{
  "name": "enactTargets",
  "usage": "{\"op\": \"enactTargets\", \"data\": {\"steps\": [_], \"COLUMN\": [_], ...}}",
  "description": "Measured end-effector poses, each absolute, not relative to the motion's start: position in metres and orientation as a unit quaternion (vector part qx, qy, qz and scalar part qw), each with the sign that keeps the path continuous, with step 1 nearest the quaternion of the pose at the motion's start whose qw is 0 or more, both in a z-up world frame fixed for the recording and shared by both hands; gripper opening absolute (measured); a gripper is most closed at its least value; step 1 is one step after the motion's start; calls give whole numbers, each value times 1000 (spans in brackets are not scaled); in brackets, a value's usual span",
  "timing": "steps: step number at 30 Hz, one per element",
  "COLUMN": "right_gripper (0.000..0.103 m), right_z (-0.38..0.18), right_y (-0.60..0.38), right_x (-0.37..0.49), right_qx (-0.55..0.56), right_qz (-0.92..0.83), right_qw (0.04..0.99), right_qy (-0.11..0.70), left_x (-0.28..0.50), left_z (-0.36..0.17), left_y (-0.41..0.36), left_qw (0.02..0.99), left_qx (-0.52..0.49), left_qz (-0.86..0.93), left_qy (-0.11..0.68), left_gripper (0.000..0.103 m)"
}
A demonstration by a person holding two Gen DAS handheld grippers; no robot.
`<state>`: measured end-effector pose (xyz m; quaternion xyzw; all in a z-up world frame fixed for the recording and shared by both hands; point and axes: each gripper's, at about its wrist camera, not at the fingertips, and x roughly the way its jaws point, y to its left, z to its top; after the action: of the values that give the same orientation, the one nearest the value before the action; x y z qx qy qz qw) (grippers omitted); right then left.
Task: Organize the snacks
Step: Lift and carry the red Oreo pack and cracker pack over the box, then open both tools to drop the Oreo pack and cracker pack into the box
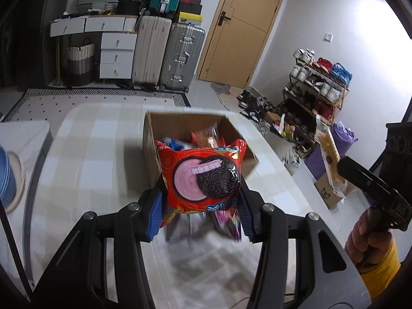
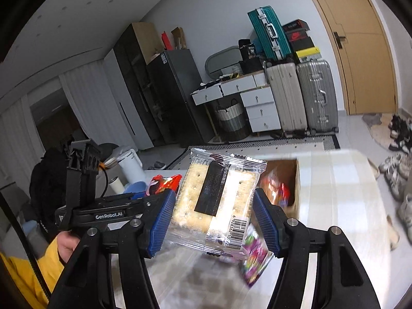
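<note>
From the left wrist camera, the left gripper [image 1: 202, 198] is clamped on a red Oreo pack [image 1: 202, 177] and holds it up in the air. Just past it sits an open cardboard box [image 1: 154, 139] with more snacks inside. The box stands on a table [image 1: 85, 154] with a pale checked cloth. A purple snack bag [image 1: 229, 222] lies blurry on the table under the pack. Far back are a brown door [image 1: 244, 25], two big suitcases [image 1: 167, 54], white drawers [image 1: 117, 55] and a shoe rack [image 1: 319, 87]. At the right edge, the right gripper holds up a cracker pack [image 1: 329, 159].

From the right wrist camera, the right gripper [image 2: 213, 213] is clamped on the clear cracker pack [image 2: 216, 200], barcode side up. The box [image 2: 296, 180] is behind it on the checked table [image 2: 340, 193]. The left gripper [image 2: 154, 200] is at the left with the red pack [image 2: 164, 182]. A dark fridge [image 2: 170, 95] stands by the wall.
</note>
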<state>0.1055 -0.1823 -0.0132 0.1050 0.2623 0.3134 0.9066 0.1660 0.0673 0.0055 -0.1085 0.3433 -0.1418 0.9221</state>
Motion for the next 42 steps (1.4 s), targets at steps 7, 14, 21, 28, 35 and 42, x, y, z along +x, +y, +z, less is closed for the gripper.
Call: {"op": "enactTargets", "data": {"steps": [7,14,21,28,35,42], "right_gripper": [63,63,63,63,63,63], "right_z": [-4,-19,-57,-79,-88,-94], "right_y": [-173,-159,-134,-133,-135,-129], "right_x": [173,233,276,296,297,302], "right_qx": [128,114,69,62,73,55], "right_qz": [302,277,256,251,251,246], "right_qw": [904,905,898,890,884,879], "right_qy": [275,303,350,375,388,406], "left_x": [237,308,355,380,399,401], "left_z": [22,17,-13,-48,-64,-67], "left_y": [56,35,11,4,8,7], "left_qw": [925,911,911,896,887,883], "left_qx": [-70,-54,1,16,7,22], "left_qz": [-127,-142,-116,-121,-126,-131], "left_qy": [352,383,395,427,443,450], "left_gripper": [46,46,46,46,47,66]}}
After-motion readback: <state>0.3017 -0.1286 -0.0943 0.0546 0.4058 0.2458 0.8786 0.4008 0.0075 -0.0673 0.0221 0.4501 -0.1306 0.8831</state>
